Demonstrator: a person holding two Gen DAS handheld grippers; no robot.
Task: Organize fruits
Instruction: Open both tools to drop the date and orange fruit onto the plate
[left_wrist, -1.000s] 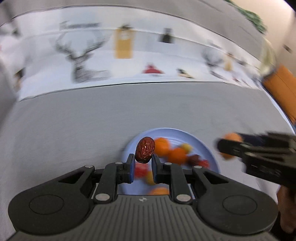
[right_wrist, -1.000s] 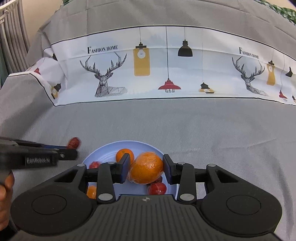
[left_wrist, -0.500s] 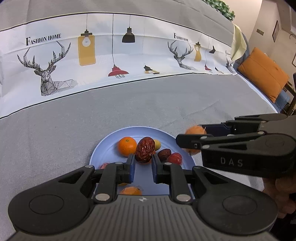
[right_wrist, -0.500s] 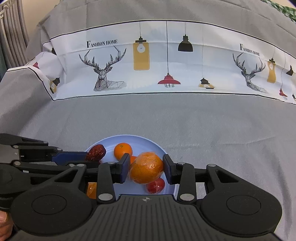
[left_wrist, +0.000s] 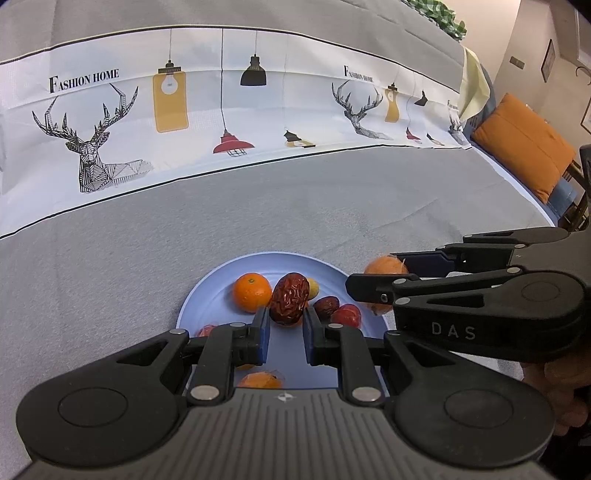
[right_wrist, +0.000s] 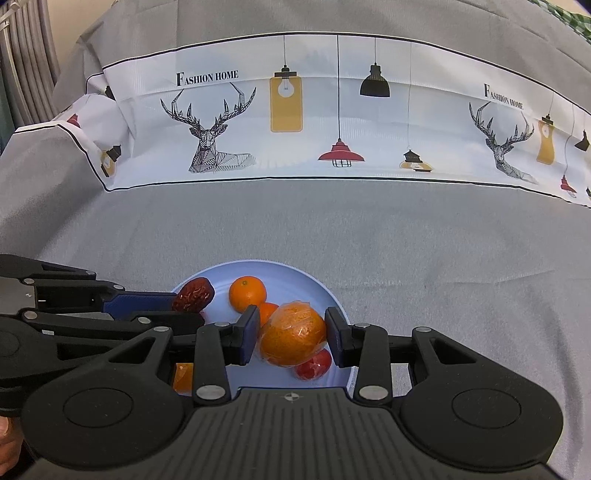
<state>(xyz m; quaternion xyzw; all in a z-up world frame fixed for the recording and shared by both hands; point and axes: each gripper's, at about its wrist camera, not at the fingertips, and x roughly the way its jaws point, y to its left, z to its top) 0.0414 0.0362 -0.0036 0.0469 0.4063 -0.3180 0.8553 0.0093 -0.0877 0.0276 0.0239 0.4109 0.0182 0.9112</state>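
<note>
A light blue plate (left_wrist: 207, 295) (right_wrist: 295, 269) lies on the grey cloth with several small fruits: an orange (left_wrist: 252, 291) (right_wrist: 247, 294), red fruits (left_wrist: 345, 315) (right_wrist: 314, 365) and a dark date (left_wrist: 326, 305). My left gripper (left_wrist: 286, 319) is shut on a wrinkled red date (left_wrist: 290, 298) (right_wrist: 192, 294), held just above the plate. My right gripper (right_wrist: 291, 332) is shut on a wrapped orange (right_wrist: 293, 333) (left_wrist: 384, 266), held over the plate's right side.
The grey cloth has a white printed band (left_wrist: 221, 122) (right_wrist: 332, 122) with deer and lamps at the back. An orange cushion (left_wrist: 524, 144) lies at the far right, past the cloth's edge. Both grippers are close together over the plate.
The left gripper swung toward the plate with the date, then steadied over it. The right gripper with the orange has come forward slightly over the plate.
</note>
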